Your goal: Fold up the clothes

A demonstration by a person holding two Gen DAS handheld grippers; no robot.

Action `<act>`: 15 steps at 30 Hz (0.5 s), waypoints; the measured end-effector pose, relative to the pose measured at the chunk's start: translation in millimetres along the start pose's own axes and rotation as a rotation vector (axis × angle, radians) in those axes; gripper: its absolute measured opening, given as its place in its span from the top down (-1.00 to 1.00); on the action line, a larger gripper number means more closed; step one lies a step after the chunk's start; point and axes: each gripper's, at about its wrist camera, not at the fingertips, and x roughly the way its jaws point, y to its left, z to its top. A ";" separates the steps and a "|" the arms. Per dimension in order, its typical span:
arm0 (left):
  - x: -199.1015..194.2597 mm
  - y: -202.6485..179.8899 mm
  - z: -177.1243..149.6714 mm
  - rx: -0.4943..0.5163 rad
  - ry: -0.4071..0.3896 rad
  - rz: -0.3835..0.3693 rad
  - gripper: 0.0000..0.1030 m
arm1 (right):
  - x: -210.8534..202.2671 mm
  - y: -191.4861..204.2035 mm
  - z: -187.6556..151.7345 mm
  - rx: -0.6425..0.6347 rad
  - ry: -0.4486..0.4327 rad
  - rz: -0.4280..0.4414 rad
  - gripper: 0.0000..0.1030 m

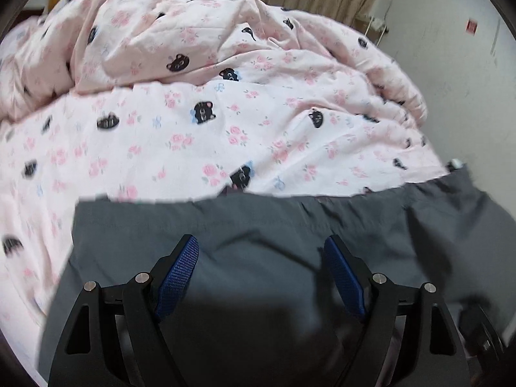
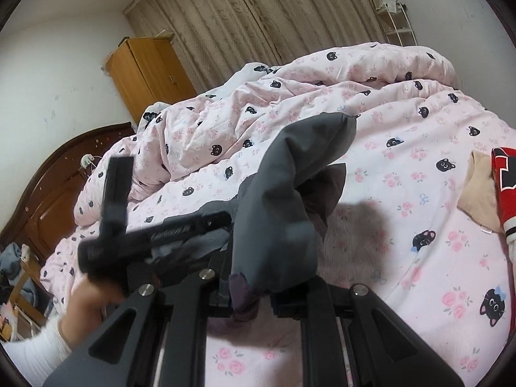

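On the pink quilt point(image 1: 225, 135) covering the bed, we hold the grey garment point(image 1: 258, 242) mid-fold: our right hand-held gripper point(image 2: 254, 293) is clenched on its lifted edge, while our left hand-held gripper point(image 1: 261, 258) hovers released above the cloth. We should pinch the opposite corner next, in our judgement, and keep both edges level.

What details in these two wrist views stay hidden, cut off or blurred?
- Right gripper fingertips: right wrist view, wrapped by the grey garment.
- Left gripper's body: right wrist view, motion-blurred.
- Red garment: right wrist view, cut by the frame edge.
- Grey garment's full shape: left wrist view, covered by gripper and shadow.
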 end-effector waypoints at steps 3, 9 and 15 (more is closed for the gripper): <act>13.9 -8.8 5.2 0.067 0.025 0.078 -0.49 | -0.2 -1.3 -0.5 -0.004 0.004 0.000 0.70; 36.0 -18.7 -2.0 0.166 0.038 0.150 -0.52 | 5.2 -1.9 -2.7 -0.006 0.028 0.004 0.71; 3.0 -9.1 -5.7 0.154 0.003 0.088 -0.51 | 6.0 -1.9 2.5 -0.004 0.014 0.010 0.71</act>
